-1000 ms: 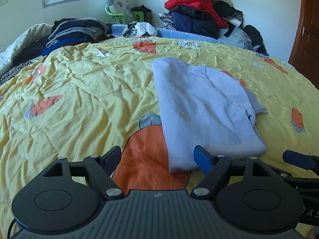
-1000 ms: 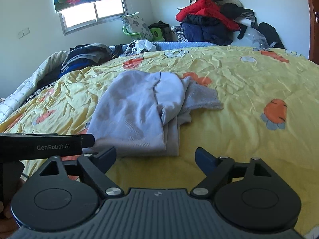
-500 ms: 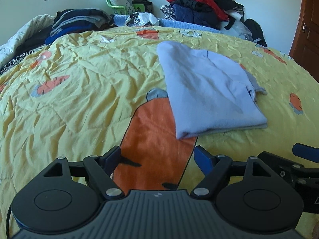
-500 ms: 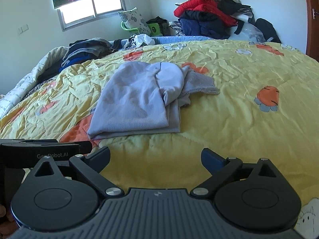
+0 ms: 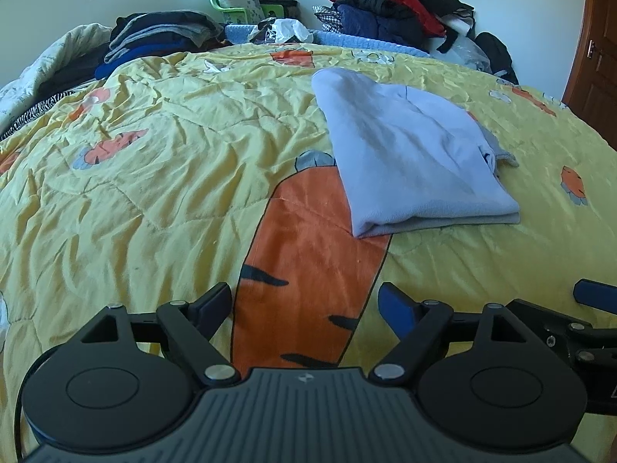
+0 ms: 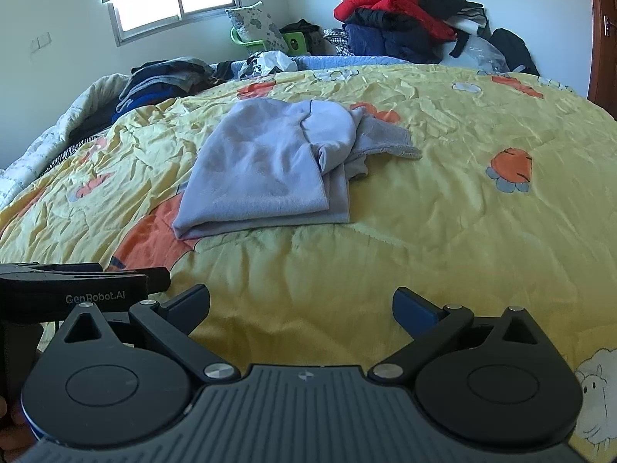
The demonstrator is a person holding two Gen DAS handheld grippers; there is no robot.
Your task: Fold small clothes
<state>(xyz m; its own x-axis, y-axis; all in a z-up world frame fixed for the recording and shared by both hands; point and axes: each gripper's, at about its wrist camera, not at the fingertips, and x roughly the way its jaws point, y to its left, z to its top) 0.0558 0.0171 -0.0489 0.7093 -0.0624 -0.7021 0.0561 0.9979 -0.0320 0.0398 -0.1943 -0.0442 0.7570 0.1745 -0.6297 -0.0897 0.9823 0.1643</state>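
Garment position: the lilac garment (image 5: 412,154) lies on the yellow quilt (image 5: 154,177), right of centre in the left wrist view and left of centre in the right wrist view (image 6: 270,169). It is partly folded, in stacked layers.

Bearing from grippers: ahead of both, and between their two lines of sight.

Long axis: runs from the near hem toward the upper part of each frame, leaning slightly left as it recedes in the left wrist view.

Left gripper (image 5: 306,303): released, jaws spread, nothing between them; it hovers over the orange carrot print (image 5: 308,254).

Right gripper (image 6: 300,305): released, jaws spread, nothing held; bare quilt lies below it.

Nearer gripper: cannot tell with certainty; the near left corner of the hem appears closer to the left gripper.

Loose part: a grey sleeve or flap (image 6: 389,139) sticks out on the right edge, on the right gripper's side.

Edges: the near hem is a clean doubled edge; the right edge is bunched.

Open room: wide quilt on all sides of the garment; the clothes pile (image 5: 389,11) and the dark folded stack (image 5: 154,34) sit well apart, at the top of the frame.
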